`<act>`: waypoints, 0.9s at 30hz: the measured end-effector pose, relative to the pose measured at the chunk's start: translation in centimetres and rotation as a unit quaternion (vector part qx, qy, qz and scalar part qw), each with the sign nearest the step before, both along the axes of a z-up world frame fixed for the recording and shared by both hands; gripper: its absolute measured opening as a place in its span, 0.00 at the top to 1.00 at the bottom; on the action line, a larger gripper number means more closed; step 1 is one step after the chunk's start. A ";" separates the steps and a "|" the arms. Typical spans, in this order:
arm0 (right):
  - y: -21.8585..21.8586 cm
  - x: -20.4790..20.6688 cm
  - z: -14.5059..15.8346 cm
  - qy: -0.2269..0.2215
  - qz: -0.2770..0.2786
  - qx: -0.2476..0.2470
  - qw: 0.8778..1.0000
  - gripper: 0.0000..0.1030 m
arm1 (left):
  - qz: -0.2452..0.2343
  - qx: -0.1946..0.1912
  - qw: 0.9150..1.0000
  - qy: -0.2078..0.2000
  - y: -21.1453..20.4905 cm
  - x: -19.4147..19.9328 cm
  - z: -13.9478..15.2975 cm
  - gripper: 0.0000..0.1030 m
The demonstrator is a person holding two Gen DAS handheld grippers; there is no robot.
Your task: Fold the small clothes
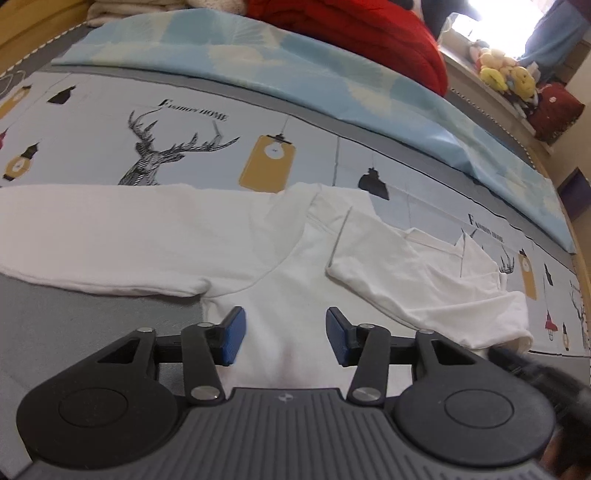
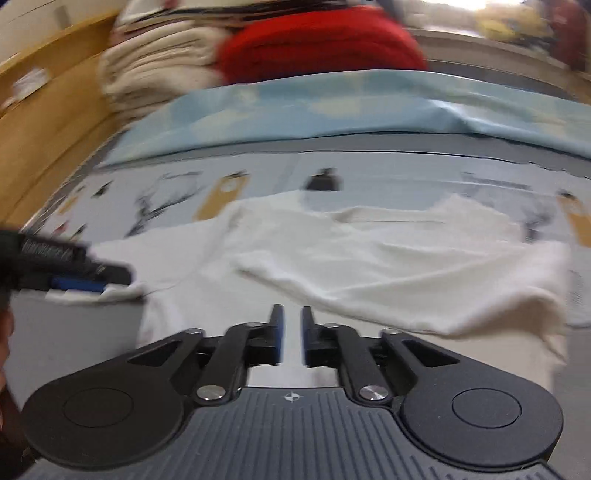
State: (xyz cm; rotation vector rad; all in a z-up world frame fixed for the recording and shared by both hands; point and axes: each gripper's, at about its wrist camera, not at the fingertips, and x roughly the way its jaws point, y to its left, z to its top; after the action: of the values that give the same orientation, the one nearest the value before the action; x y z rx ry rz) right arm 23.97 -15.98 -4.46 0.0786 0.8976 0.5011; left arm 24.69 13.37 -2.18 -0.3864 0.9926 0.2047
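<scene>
White shirt point(image 1: 288, 266) looks blurred in the right view; left tongs point(image 1: 284, 336) gape empty, right tongs point(image 2: 291, 334) stand slightly parted, empty.

The printed bed sheet point(image 1: 221, 140) beyond the white shirt point(image 1: 280, 288) lies flat and bare, free for passing. Farther back, a folded blue cloth point(image 1: 258, 62), a red blanket point(image 1: 351, 33) and stacked cream bedding point(image 2: 155, 62) block the way
</scene>
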 end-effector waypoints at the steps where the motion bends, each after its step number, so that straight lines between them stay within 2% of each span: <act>1: -1.2 0.4 0.4 0.006 -0.031 0.006 0.999 0.72 | -0.005 -0.002 1.000 -0.003 -0.2 0.2 -0.3 0.66; 2: -2.6 0.7 0.6 0.012 -0.066 0.017 0.998 0.69 | -0.008 -0.007 1.000 -0.004 -0.4 0.4 -0.7 0.78; 3: -3.9 0.9 0.6 0.021 -0.101 0.028 0.994 0.69 | -0.010 -0.014 1.000 -0.006 -0.6 0.6 -1.2 0.81; 5: -6.7 1.0 -0.3 0.029 -0.161 0.057 0.985 0.69 | -0.013 -0.020 1.000 -0.013 -0.9 1.1 -1.9 0.83; 7: -8.8 0.8 -1.8 0.033 -0.211 0.063 0.975 0.69 | -0.012 -0.013 1.000 -0.014 -1.4 1.7 -2.9 0.83; 10: -11.2 1.8 -4.9 0.101 -0.288 0.063 0.950 0.67 | -0.011 -0.024 0.999 -0.022 -1.7 2.8 -4.3 0.83; 12: -12.2 2.4 -6.1 0.127 -0.299 0.072 0.943 0.67 | -0.002 -0.021 1.000 -0.006 -1.9 4.0 -5.3 0.83; 13: -12.1 2.6 -6.6 0.132 -0.291 0.069 0.945 0.67 | 0.003 -0.030 0.999 -0.014 -1.9 4.5 -5.5 0.83; 15: -11.9 3.0 -7.4 0.150 -0.265 0.066 0.950 0.67 | 0.009 -0.020 0.999 -0.029 -1.9 5.4 -5.5 0.83; 17: -12.4 3.5 -8.2 0.166 -0.276 0.078 0.944 0.67 | 0.015 -0.010 0.999 -0.039 -1.8 6.3 -5.6 0.83; 22: -13.2 4.7 -9.3 0.206 -0.299 0.086 0.928 0.67 | 0.027 -0.031 0.998 -0.039 -1.3 8.4 -6.7 0.81; 27: -12.3 5.8 -9.4 0.206 -0.291 0.078 0.931 0.67 | 0.026 -0.035 0.999 -0.027 -2.0 9.8 -8.0 0.80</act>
State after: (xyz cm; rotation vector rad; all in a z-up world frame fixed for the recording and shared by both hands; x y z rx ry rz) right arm 29.74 -28.30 -13.87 0.5964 1.1836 -0.0097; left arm 34.51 11.41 -10.15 -0.4789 0.9381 0.2060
